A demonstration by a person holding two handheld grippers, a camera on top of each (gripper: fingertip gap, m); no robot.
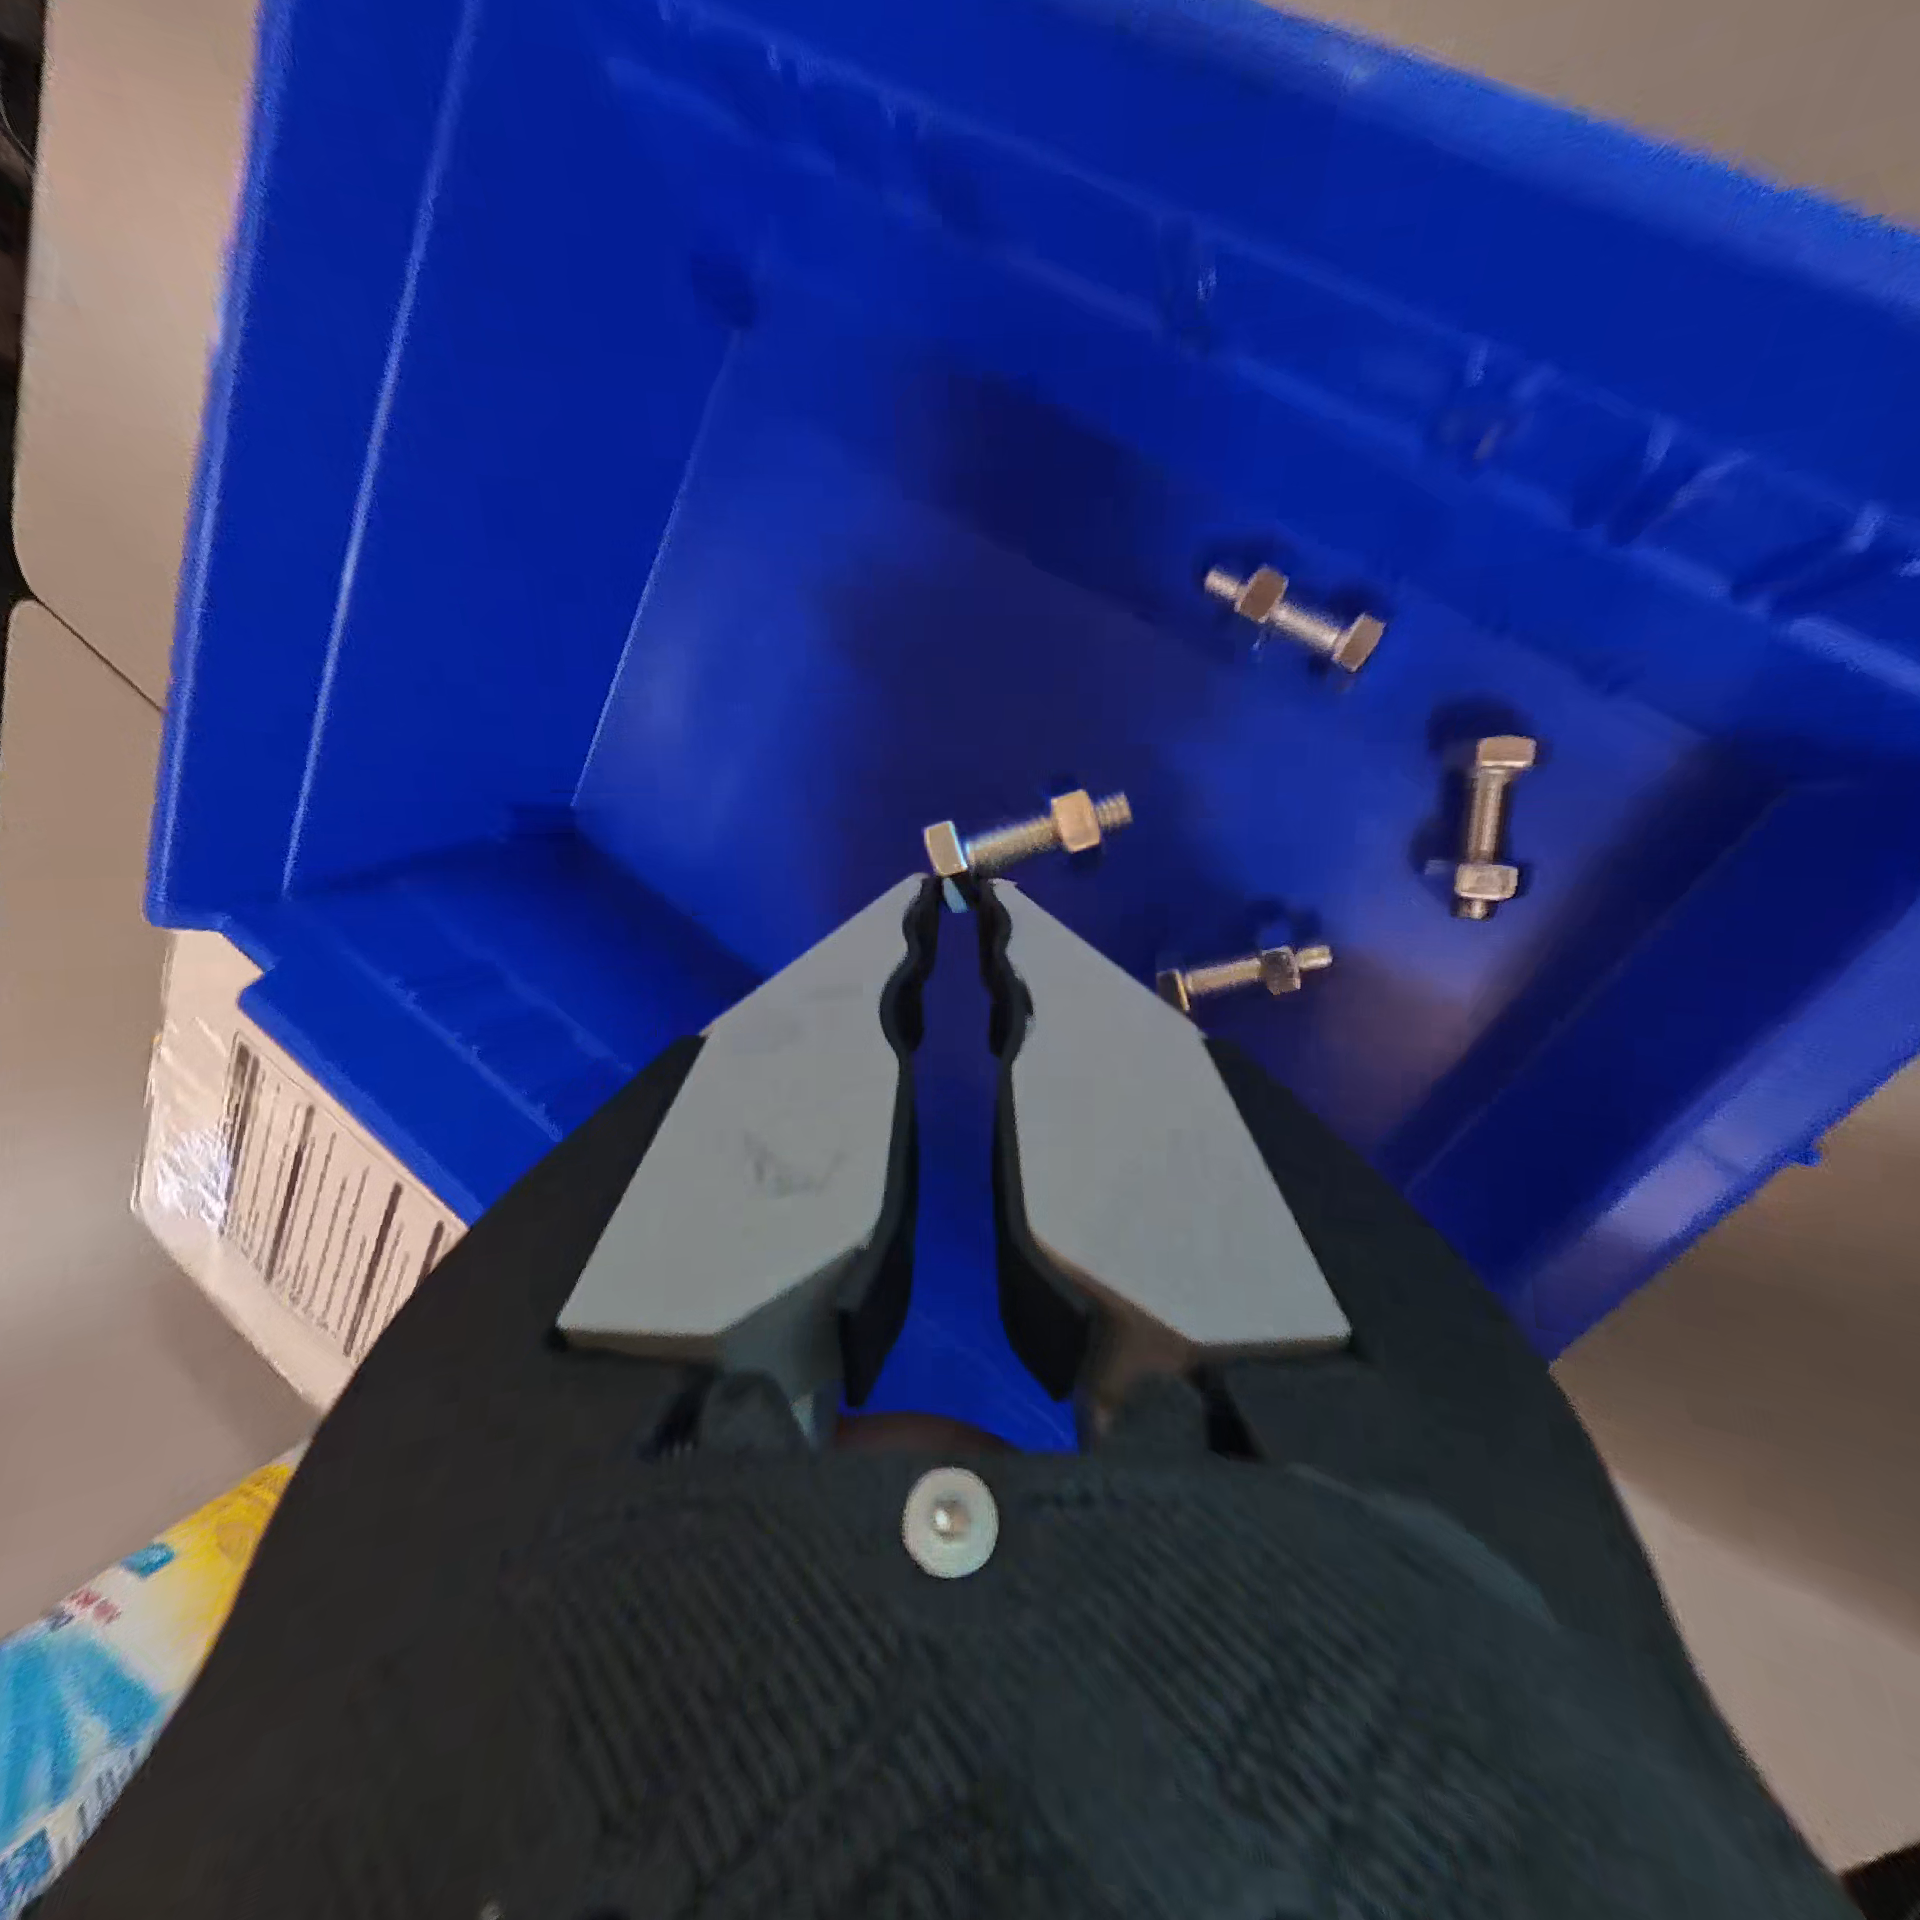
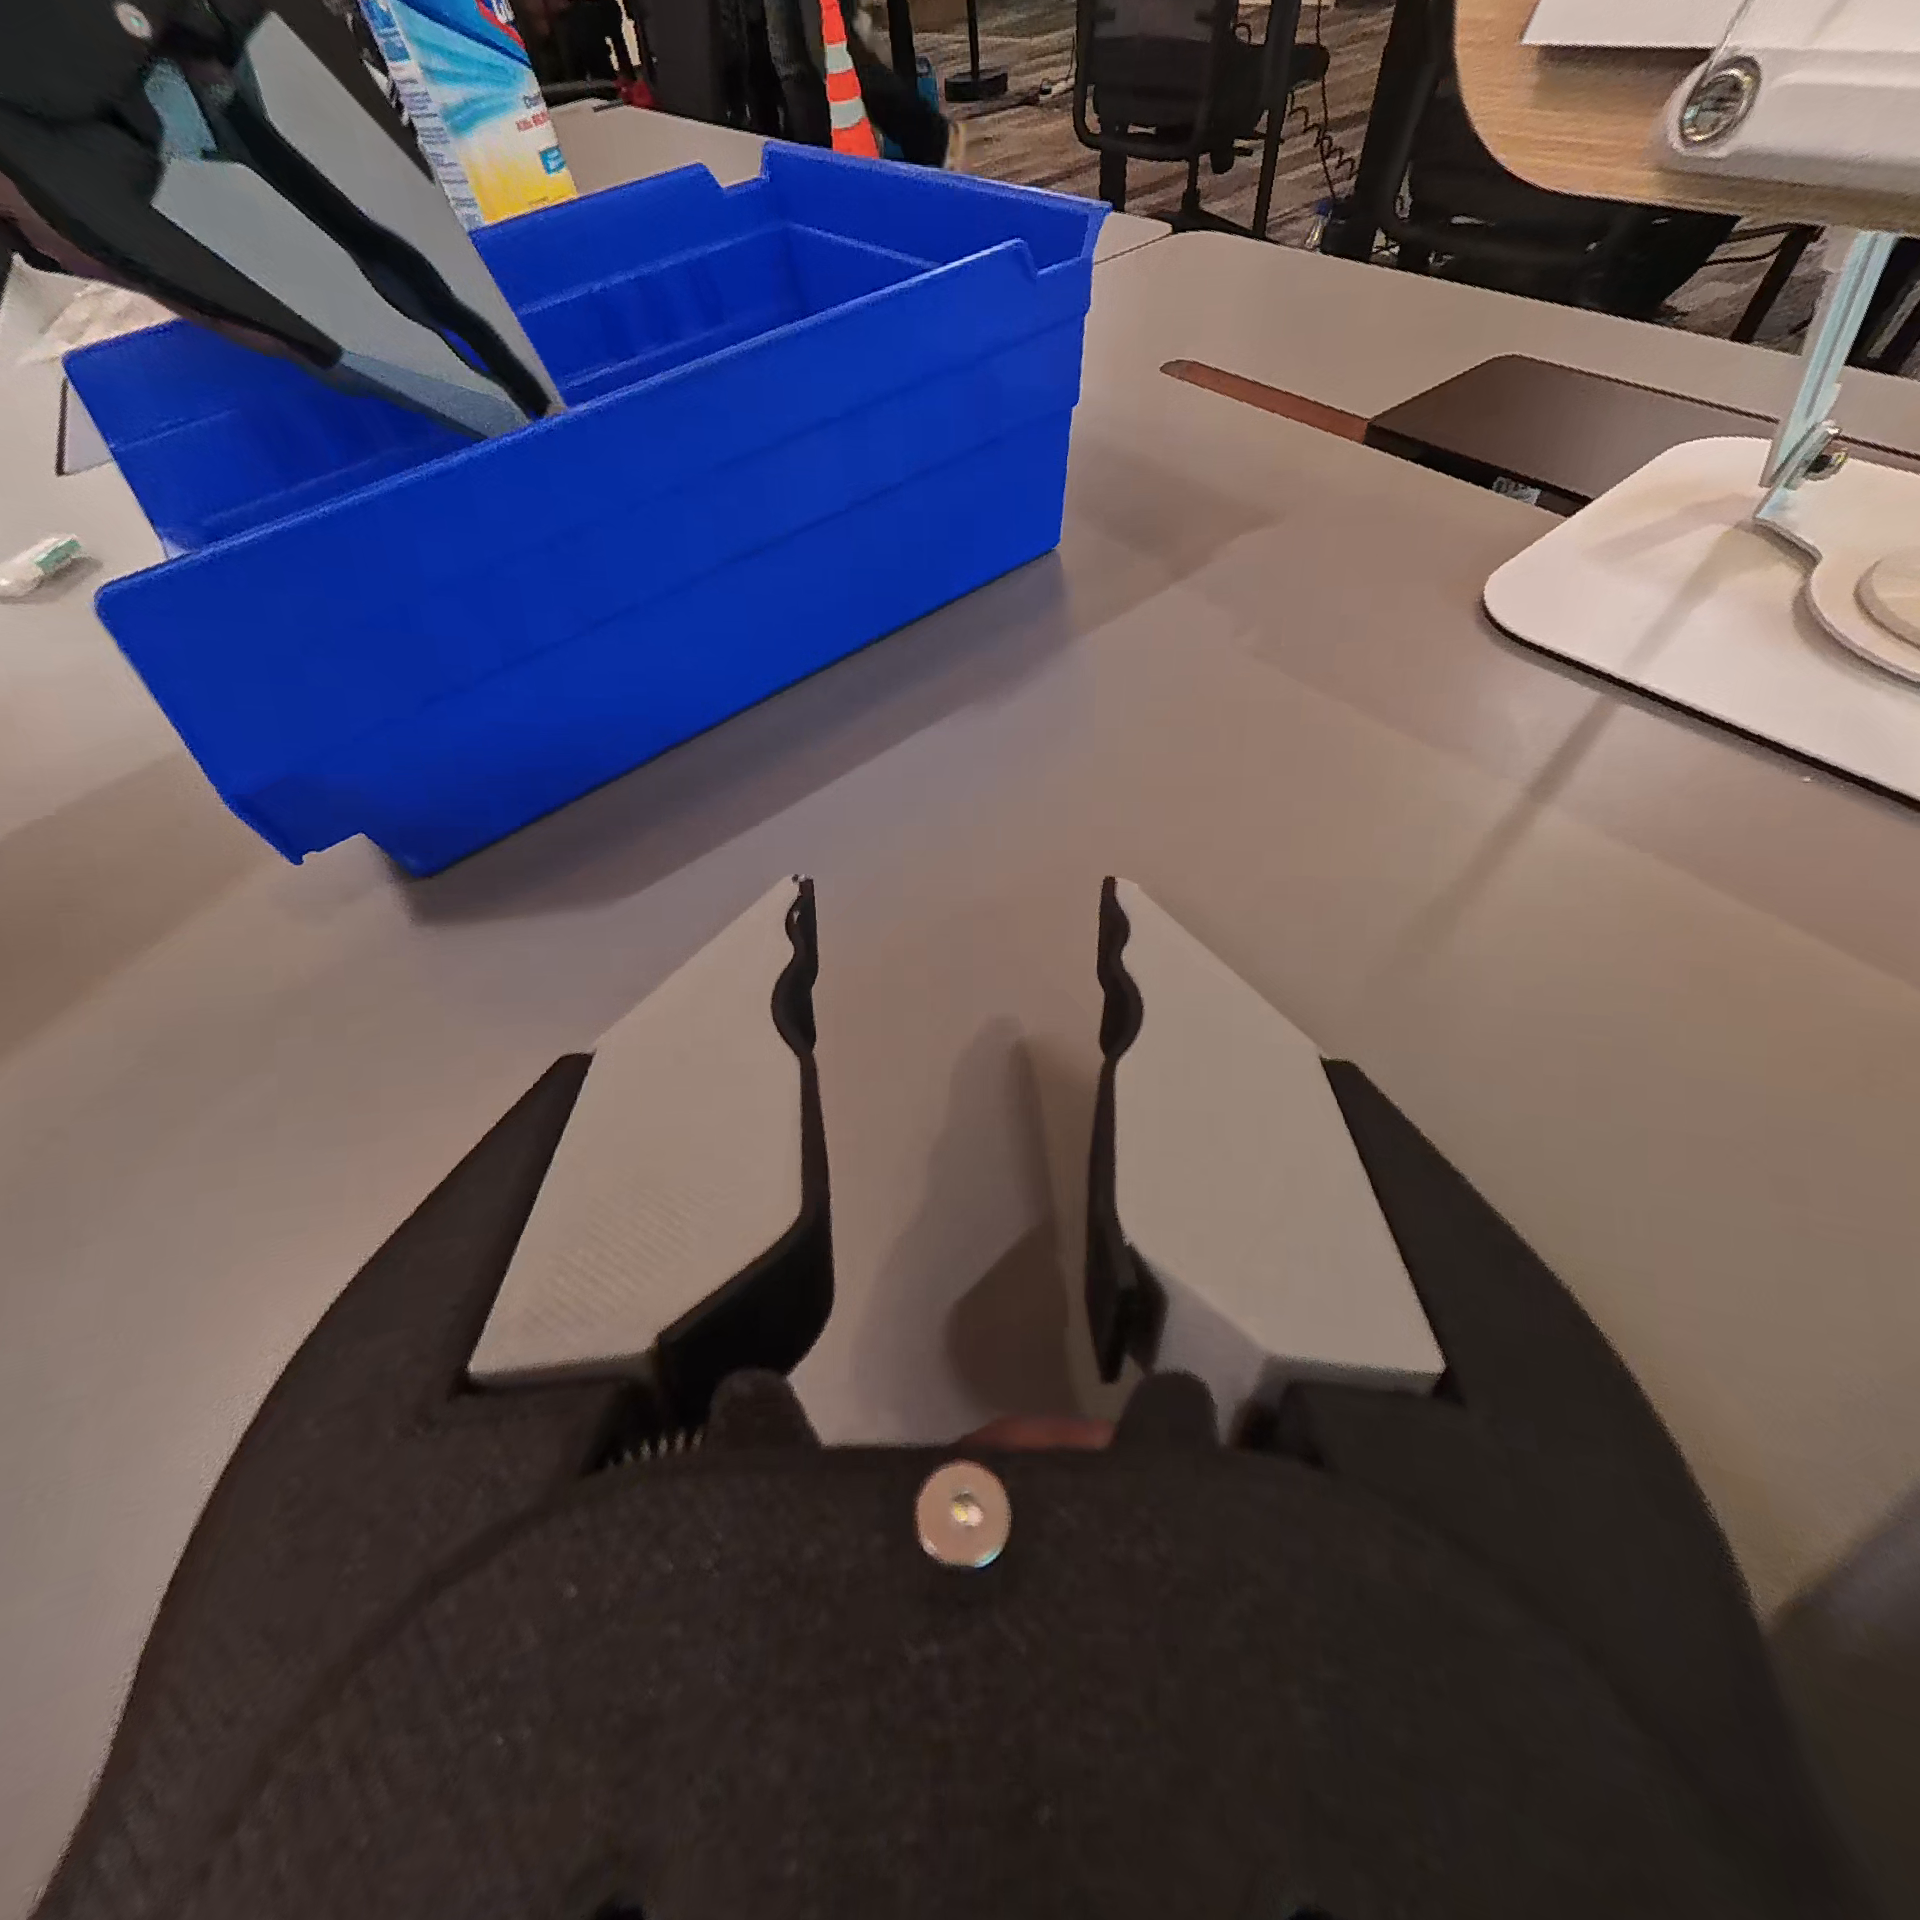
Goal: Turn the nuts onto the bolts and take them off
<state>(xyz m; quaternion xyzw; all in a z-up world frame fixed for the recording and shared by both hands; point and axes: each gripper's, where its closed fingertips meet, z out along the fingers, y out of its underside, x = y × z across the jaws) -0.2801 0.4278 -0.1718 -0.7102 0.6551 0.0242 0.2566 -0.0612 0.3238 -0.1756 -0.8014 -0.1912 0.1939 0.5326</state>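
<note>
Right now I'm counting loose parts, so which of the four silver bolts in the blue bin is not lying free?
The silver steel bolt nearest the left tongs, pinched by its head; the other three lie on the blue plastic bin floor.

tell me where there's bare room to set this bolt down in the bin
The blue bin floor is bare along its left half, between the left wall and the held bolt in the left hand-held gripper. The right side is crowded by three loose bolts.

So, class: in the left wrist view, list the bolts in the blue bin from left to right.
The bolt held by its head in the left gripper, nut threaded on → bolt lying low → bolt lying farthest back → upright-looking bolt, all inside the blue bin.
</note>
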